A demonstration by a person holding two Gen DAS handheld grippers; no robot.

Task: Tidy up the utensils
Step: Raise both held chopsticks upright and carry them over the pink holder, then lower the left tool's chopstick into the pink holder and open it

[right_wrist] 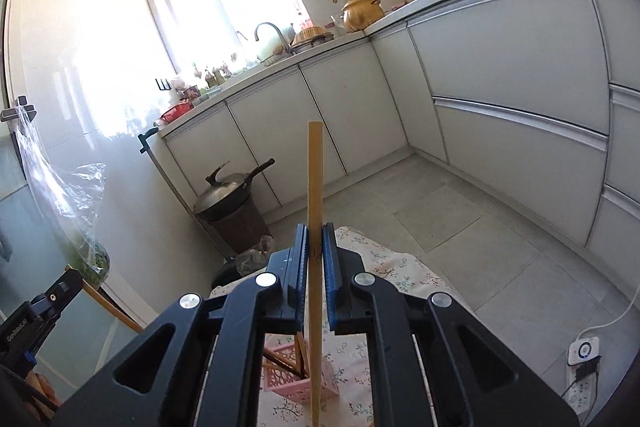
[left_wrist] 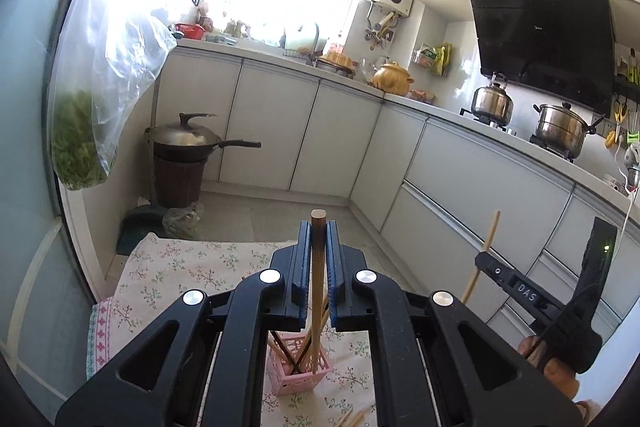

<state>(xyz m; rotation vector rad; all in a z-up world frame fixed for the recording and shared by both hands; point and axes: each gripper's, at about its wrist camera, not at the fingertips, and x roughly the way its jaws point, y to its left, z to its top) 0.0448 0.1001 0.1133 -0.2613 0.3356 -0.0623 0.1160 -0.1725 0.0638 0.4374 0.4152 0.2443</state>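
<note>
Holding two chopsticks, one each: your left gripper (left_wrist: 318, 255) has its fingers clamped on a dark chopstick (left_wrist: 319, 291), your right gripper (right_wrist: 315, 255) on a pale chopstick (right_wrist: 314, 227), both above one pink basket (left_wrist: 298, 373) on the cloth-covered surface (left_wrist: 168, 267), open floor beyond its edge

Pink lattice basket (left_wrist: 298, 367), floral white tablecloth (left_wrist: 192, 267), brown chopstick (left_wrist: 318, 291), pale chopstick (right_wrist: 314, 267).

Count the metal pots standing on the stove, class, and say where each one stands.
2. A steel kettle stands on the burner nearer the window; a lidded steel stockpot stands on the burner beside it, under the black range hood. None looks hidden.
</note>
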